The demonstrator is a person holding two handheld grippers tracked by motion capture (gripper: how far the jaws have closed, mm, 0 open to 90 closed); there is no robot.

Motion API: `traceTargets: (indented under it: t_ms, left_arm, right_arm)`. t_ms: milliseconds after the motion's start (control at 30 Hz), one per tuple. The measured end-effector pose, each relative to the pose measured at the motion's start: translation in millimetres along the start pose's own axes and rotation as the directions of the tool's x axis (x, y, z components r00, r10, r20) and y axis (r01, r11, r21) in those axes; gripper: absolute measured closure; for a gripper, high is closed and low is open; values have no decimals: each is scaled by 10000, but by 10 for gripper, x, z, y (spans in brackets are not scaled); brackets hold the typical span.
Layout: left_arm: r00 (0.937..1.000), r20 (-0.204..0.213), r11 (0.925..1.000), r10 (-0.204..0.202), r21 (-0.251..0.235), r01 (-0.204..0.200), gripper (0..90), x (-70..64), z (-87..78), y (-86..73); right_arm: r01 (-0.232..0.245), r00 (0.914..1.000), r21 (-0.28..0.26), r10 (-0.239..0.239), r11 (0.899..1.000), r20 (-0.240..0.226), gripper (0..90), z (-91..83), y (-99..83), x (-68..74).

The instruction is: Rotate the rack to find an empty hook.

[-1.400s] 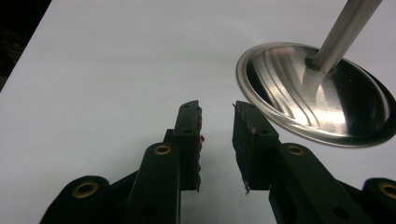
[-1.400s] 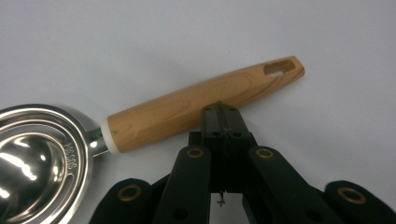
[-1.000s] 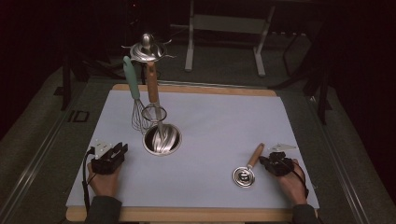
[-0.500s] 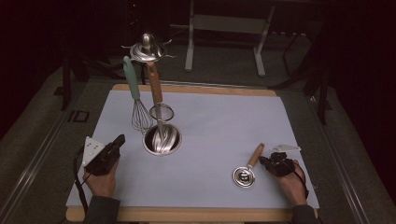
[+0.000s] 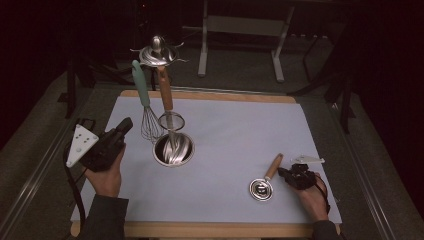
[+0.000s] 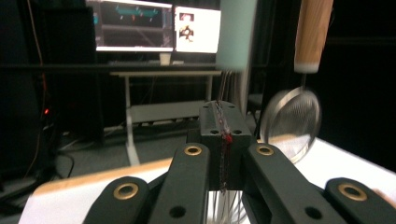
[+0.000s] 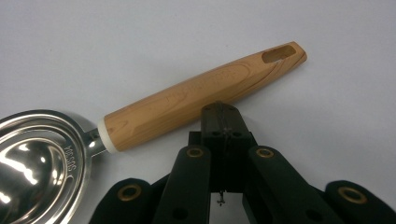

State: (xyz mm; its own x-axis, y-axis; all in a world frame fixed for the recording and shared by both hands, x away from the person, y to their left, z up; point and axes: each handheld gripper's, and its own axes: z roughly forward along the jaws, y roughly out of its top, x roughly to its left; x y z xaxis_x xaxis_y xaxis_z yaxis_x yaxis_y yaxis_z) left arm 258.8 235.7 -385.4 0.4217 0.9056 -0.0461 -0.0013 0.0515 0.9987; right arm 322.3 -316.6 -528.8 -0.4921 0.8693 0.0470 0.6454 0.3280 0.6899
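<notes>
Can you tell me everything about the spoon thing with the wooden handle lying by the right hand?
The steel scoop with a light wooden handle lies flat on the pale blue mat. Its round, shiny bowl faces up, with small stamped letters on the rim. A white collar joins bowl and handle, and the handle's far end has a slotted hole. The right tool, jaws shut, sits right beside the handle; whether it touches is unclear.

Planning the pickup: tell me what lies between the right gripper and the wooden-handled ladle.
Nothing: in the right gripper view, the right gripper sits right beside the ladle handle.
</notes>
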Motion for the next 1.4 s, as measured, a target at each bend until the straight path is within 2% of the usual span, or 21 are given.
traceTargets:
  t_ms: [167, 467, 600, 900, 1167, 1400]
  left_arm:
    - [9999, 125, 9990, -80, -434, 85, 900, -5, 71, 181]
    - [9997, 209, 9955, 97, -940, -77, 900, -12, 146, 483]
    - [9993, 331, 9944, 194, -1047, -159, 893, -29, 181, 583]
    - [9971, 709, 9850, 267, -1721, -142, 879, -82, 251, 745]
    - [9974, 710, 9761, 99, -2174, 58, 875, -83, 315, 904]
    - [9973, 714, 9734, 190, -2292, -21, 885, -84, 371, 990]
  right_arm:
    - [58, 10000, -4, -57, 10000, 69, 900, 0, 2, 8]
    - [114, 9999, 2, -114, 9999, -23, 896, -7, 3, -1]
    - [180, 9997, -181, -182, 9997, -142, 841, -31, -3, -10]
    - [281, 9995, -448, -275, 9986, 125, 760, -54, -12, 2]
    - [131, 9997, -616, -117, 9980, 226, 716, -71, -34, -34]
    - [127, 9997, -647, -113, 9978, 208, 698, -72, -37, -35]
